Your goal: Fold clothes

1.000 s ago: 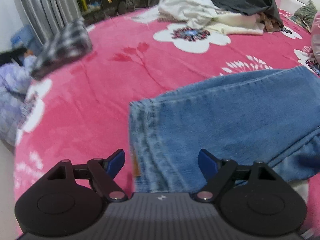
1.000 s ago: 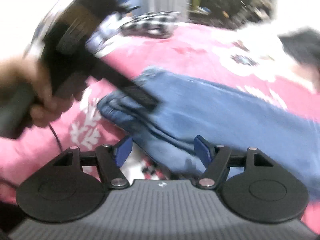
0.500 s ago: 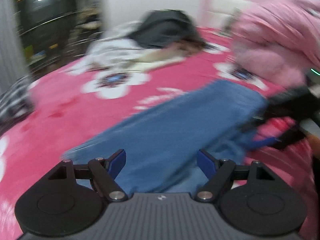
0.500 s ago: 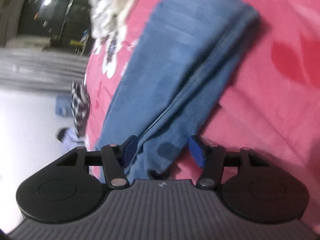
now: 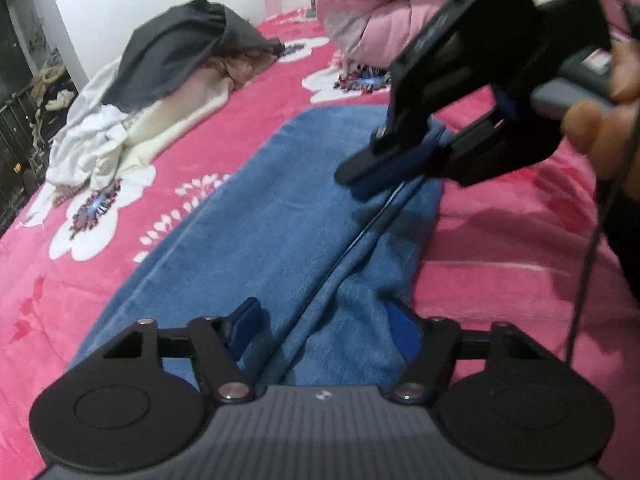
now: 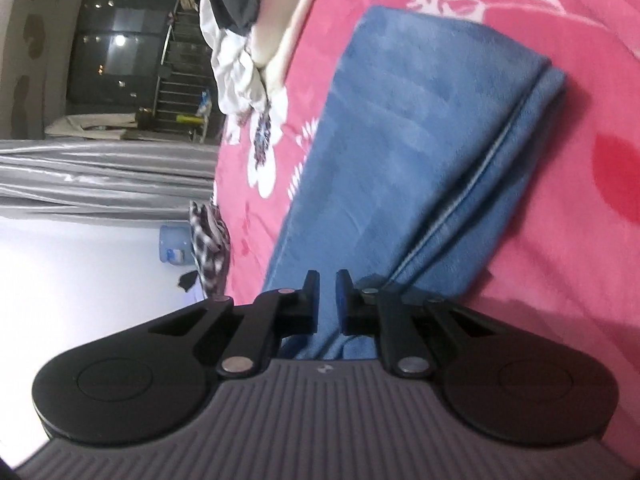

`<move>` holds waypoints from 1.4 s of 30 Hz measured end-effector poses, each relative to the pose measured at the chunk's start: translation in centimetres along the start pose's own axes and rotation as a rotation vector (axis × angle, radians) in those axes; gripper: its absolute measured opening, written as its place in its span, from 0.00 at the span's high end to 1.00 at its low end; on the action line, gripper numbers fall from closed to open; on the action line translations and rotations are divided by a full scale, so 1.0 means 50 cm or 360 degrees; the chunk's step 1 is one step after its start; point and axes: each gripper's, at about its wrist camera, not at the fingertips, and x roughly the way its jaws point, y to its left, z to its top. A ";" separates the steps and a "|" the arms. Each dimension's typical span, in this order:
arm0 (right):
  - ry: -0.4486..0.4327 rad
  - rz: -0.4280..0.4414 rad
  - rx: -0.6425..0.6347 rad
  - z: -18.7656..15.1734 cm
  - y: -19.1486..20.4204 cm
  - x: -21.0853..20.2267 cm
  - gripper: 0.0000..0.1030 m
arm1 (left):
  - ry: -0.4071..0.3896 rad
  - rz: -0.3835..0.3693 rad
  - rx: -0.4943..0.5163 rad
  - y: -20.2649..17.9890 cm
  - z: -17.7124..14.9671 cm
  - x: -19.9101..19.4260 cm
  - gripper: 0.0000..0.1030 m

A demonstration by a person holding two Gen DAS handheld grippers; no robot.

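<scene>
Bed cover (image 5: 500, 240), pink with white flowers: taken as the landmark, all else being placed upon it. Jeans (image 5: 256, 232), blue, folded lengthwise: laid flat across the middle of the cover, one long edge doubled over, a seam line running down the overlap toward the near end. Pile of clothes (image 5: 160, 80), white and dark grey: heaped at the far side of the cover, well apart from the jeans. Pink quilt (image 5: 380, 12): bundled at the far corner of the cover. Right gripper (image 6: 328, 296): set at one end of the jeans, near the cover's edge, fingers closing and almost together, blue fabric seen between the pads; a pinch of that edge is judged to be all but made. Left gripper (image 5: 320, 330): lowered over the other end, fingers apart and closing, denim lying between them but not yet pressed. Step in hand, as judged: both ends of the doubled edge being seized for a crosswise fold. Next move, as judged: the left pinch is to be completed, then one end lifted and carried over to the other, layers kept aligned.
</scene>
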 end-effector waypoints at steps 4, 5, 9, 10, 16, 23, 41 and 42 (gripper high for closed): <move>0.0007 -0.0009 0.0040 -0.001 -0.005 -0.007 0.90 | -0.0049 0.0056 -0.0029 0.002 0.000 -0.004 0.68; 0.0014 -0.0023 0.0047 0.000 -0.007 -0.010 0.89 | -0.0065 0.0048 -0.0064 0.007 0.000 -0.009 0.75; 0.0089 -0.0057 0.0120 0.005 -0.018 -0.014 0.77 | -0.0133 0.0083 -0.0093 0.014 0.001 -0.027 0.88; 0.0121 -0.0062 0.0151 0.003 -0.021 -0.008 0.72 | -0.0150 0.0100 -0.0083 0.012 0.000 -0.031 0.89; 0.0210 -0.0029 0.0269 0.020 -0.034 0.039 0.69 | -0.0211 0.0156 0.0000 -0.006 -0.005 -0.047 0.90; 0.0099 0.0065 0.0193 0.048 -0.022 0.071 0.77 | -0.0198 0.0116 -0.0001 -0.010 -0.017 -0.044 0.88; -0.0026 0.0107 -0.0030 0.058 -0.009 0.055 0.79 | -0.0086 0.0395 0.0127 -0.037 0.001 0.007 0.86; -0.0029 0.0103 0.0022 0.062 -0.017 0.051 0.79 | -0.0092 0.0405 0.0157 -0.044 -0.003 0.005 0.86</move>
